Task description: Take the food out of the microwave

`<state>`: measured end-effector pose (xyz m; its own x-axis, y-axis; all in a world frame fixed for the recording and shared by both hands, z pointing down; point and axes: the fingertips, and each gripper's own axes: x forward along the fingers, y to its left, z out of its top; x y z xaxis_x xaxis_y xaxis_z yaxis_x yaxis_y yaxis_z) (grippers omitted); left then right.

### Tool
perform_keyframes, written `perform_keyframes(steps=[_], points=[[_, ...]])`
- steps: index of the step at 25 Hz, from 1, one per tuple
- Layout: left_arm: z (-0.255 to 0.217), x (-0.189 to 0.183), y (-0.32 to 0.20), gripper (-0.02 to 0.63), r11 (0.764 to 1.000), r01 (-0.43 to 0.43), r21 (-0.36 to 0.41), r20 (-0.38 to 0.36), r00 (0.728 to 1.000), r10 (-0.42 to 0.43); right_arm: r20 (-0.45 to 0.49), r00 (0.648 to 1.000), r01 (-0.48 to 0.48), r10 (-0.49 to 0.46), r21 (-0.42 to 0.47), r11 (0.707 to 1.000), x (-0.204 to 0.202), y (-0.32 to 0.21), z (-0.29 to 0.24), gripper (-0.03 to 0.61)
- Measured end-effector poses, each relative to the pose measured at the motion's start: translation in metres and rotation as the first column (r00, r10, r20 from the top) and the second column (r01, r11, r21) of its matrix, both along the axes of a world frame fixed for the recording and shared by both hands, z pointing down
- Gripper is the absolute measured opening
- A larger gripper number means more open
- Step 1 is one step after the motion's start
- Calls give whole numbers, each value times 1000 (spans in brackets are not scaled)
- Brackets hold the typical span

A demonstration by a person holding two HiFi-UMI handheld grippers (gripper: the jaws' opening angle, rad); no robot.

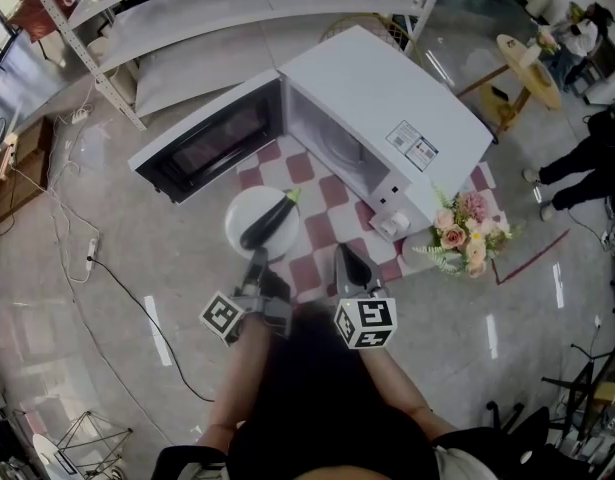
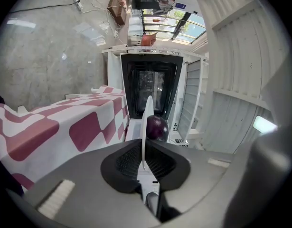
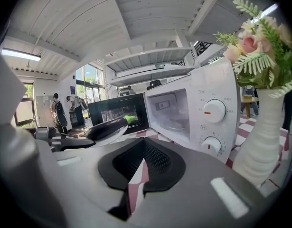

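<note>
A dark purple eggplant with a green stem lies on a white plate, held in the air in front of the open white microwave. My left gripper is shut on the plate's near rim. In the left gripper view the plate stands edge-on between the pads, with the eggplant behind it. My right gripper hovers to the right of the plate, shut, with nothing in it. In the right gripper view the eggplant is at the left, and the microwave cavity stands open behind it.
The microwave door swings out to the left. A red-and-white checked cloth covers the table. A white vase of flowers stands right of the microwave, close to my right gripper. People stand at the far right on the grey floor.
</note>
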<state>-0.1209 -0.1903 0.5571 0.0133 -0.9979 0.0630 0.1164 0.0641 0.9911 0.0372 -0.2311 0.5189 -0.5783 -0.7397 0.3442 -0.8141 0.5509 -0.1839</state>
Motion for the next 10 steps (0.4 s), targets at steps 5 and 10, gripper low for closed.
perform_keyframes(steps=[5, 10], points=[[0, 3, -2, 23, 1000, -1, 4, -3, 1000, 1, 0, 1000, 2, -2, 6, 1000, 3, -1, 0, -2], [-1, 7, -2, 23, 1000, 1, 10, -8, 1000, -1, 2, 1000, 3, -3, 2, 1000, 6, 1, 0, -2]])
